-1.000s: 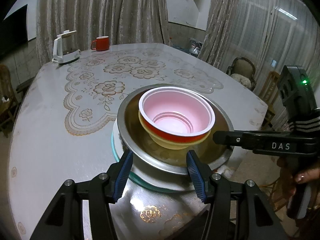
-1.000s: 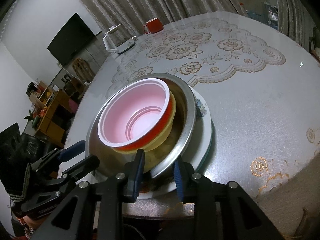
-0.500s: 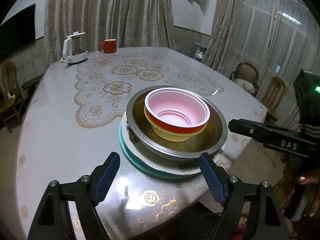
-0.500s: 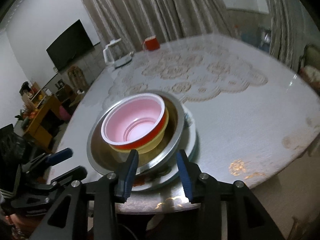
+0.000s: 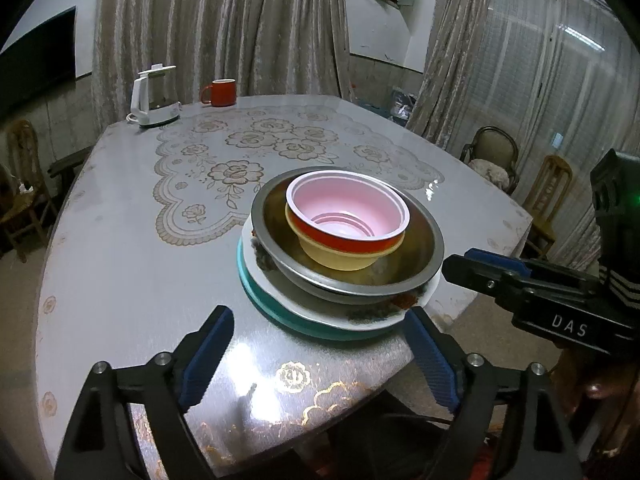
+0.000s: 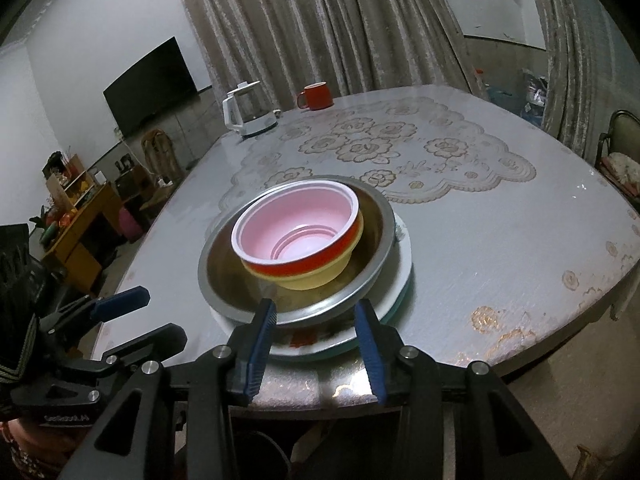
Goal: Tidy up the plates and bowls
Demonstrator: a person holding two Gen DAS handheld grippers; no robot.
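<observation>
**Stack sits free near the table edge**

While the left gripper [image 5: 320, 360] has just been opening, its fingers stand wide with nothing between them, short of the stacked bowls [image 5: 347, 224] and plates [image 5: 304, 316] on the table [image 5: 120, 260].

Right view: the right gripper [image 6: 316, 344] is parted, gripping nothing, just before the stack.

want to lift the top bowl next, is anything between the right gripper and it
Yes: the metal bowl's near rim rises between the right gripper and the red bowl nested inside it. From above the way looks clear.
</observation>
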